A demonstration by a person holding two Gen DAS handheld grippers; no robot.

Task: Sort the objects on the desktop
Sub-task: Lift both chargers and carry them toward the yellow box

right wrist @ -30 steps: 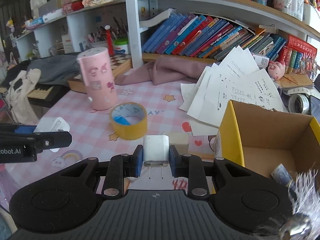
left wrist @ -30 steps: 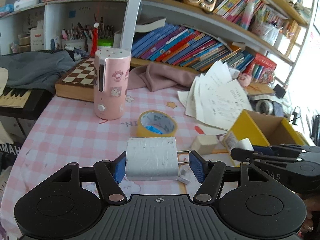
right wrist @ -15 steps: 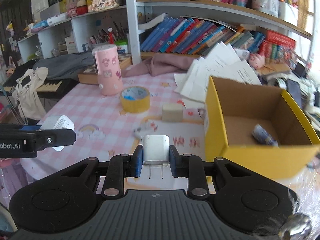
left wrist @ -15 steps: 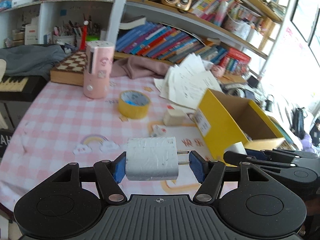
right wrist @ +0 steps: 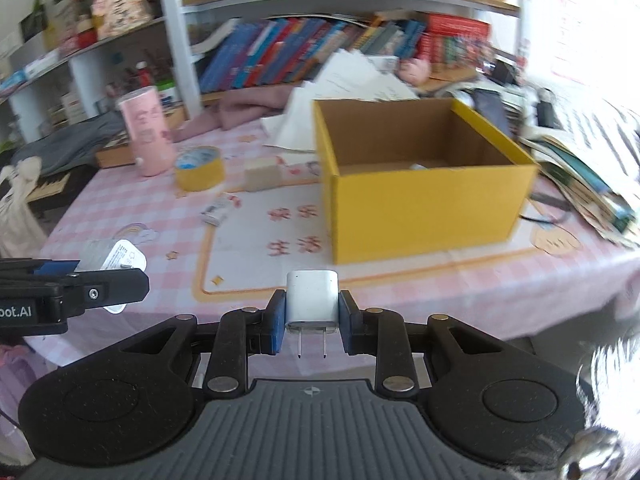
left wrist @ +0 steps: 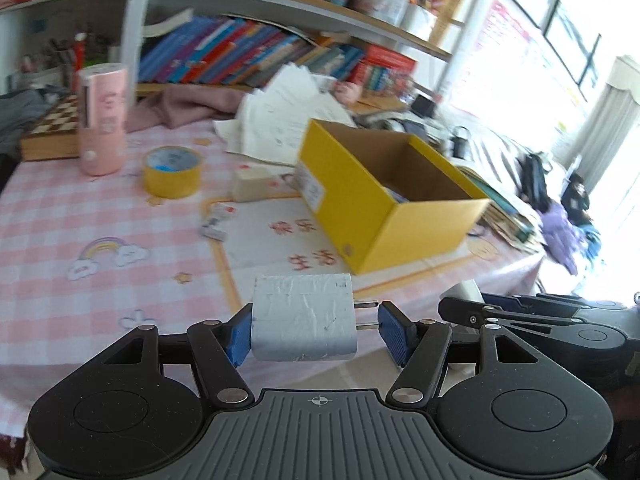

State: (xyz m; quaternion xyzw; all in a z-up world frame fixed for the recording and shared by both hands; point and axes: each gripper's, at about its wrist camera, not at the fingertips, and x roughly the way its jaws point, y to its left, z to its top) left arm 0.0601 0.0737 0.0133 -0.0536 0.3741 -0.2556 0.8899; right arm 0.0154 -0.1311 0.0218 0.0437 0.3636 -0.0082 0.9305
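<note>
Nearing yellow box (right wrist: 420,208); both claws still gripping chargers

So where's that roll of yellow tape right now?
The yellow tape roll lies flat on the pink checked tablecloth, between the pink canister and a small beige block, left of the yellow box.

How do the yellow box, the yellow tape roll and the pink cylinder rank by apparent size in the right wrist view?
1. yellow box, clearly largest.
2. pink cylinder.
3. yellow tape roll, slightly smaller than the cylinder; it stands a little nearer the camera, so this order seems reliable.
</note>
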